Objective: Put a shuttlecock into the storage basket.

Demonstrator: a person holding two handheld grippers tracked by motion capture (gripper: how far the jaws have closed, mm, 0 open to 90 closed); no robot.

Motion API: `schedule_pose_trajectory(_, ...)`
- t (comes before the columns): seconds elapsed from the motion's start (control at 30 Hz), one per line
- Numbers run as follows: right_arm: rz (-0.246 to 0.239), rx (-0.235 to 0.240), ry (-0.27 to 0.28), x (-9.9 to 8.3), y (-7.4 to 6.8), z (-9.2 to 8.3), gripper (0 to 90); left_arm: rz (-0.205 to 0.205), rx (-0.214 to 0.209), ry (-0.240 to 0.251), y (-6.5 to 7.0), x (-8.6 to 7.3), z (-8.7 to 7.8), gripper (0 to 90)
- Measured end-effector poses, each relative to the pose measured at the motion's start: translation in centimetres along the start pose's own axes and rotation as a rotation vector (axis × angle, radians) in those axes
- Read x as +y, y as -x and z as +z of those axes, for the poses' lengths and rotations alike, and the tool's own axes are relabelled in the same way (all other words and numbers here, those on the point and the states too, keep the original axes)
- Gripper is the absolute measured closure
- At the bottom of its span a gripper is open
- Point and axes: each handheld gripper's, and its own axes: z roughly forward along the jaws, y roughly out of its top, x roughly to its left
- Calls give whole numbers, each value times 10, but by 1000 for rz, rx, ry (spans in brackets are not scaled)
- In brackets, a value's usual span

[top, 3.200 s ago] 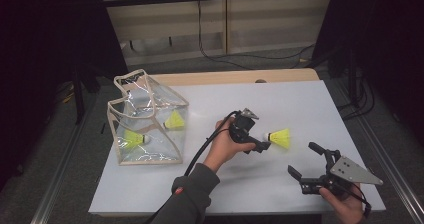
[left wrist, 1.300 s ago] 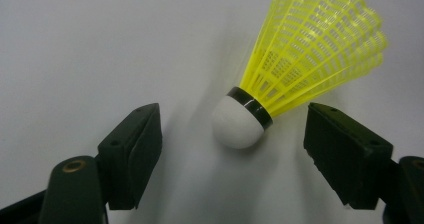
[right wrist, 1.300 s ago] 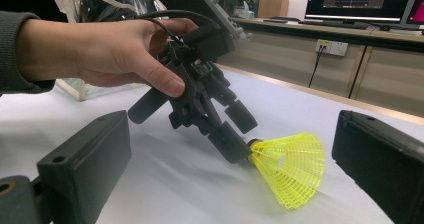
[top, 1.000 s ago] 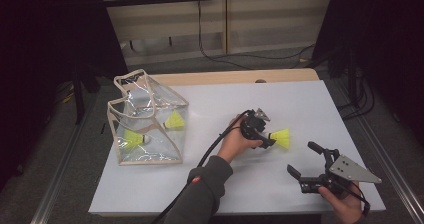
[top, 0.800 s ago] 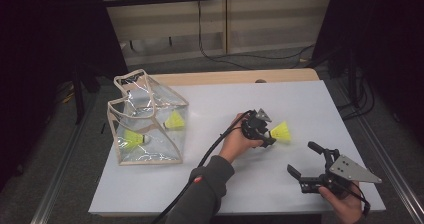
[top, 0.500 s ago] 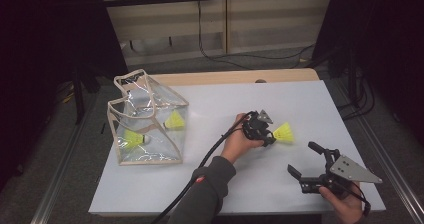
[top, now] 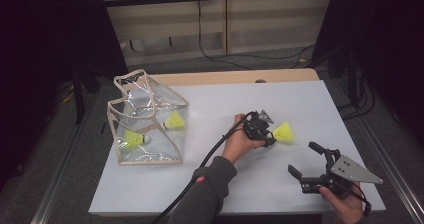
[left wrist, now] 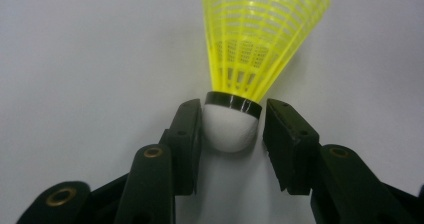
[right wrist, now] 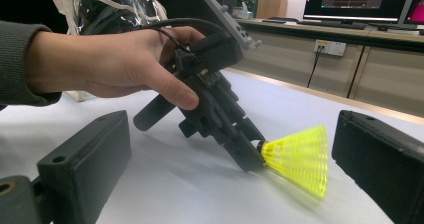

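Since the earlier frame my left claw point(left wrist: 232, 134) has closed in around the shuttlecock point(left wrist: 255, 44). Its own camera shows one pad touching the white cork, the other slightly off. Yellow skirt lies on the table point(top: 310, 99). My right claw point(top: 306, 159) rests open.

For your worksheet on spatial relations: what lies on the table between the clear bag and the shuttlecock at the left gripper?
Bare white table in the high view; clear bag, shuttlecock, left gripper.
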Motion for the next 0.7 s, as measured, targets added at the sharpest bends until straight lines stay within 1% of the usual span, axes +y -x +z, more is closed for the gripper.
schedule_pose_trajectory(0.03, 3, 1, 0, 0, 0, 0, 21, -1, 4, -4, 0, 1, 0, 591)
schedule_pose_trajectory(0.07, 2, 0, 0, 0, 0, 0, 21, 8, 0, -10, 0, 2, 1, 596)
schedule_pose_trajectory(0.1, 3, 1, -1, 0, 0, 0, 21, 8, -2, -6, 1, 3, 2, 605)
schedule_pose_trajectory(0.13, 1, 0, 0, 0, 0, 0, 21, 13, -4, -15, 1, 5, 2, 615)
schedule_pose_trajectory(0.2, 3, 0, -2, -1, 0, 0, 21, 5, -14, -16, 2, 6, 4, 634)
schedule_pose_trajectory(0.23, 2, 0, -1, -1, 0, 0, 21, 8, -12, -19, 3, 6, 4, 635)
schedule_pose_trajectory(0.37, 7, -4, 0, -1, 1, -1, 21, -38, -26, -28, 4, 7, 2, 639)
schedule_pose_trajectory(0.43, 5, -6, -3, -1, 1, -2, 22, -47, -29, -42, 5, 7, 1, 640)
schedule_pose_trajectory(0.47, 4, -6, -4, -1, 1, -1, 21, -54, -39, -50, 5, 7, 0, 640)
schedule_pose_trajectory(0.53, 3, -5, -4, -1, 2, -2, 21, -61, -39, -64, 6, 7, -3, 641)
schedule_pose_trajectory(0.6, 5, -8, -7, -2, 2, -2, 21, -82, -53, -76, 5, 8, -5, 641)
schedule_pose_trajectory(0.67, 8, -9, -4, -2, 2, -2, 21, -100, -55, -73, 5, 8, -9, 641)
schedule_pose_trajectory(0.7, 9, -8, -5, -2, 2, -2, 21, -100, -58, -81, 4, 8, -11, 642)
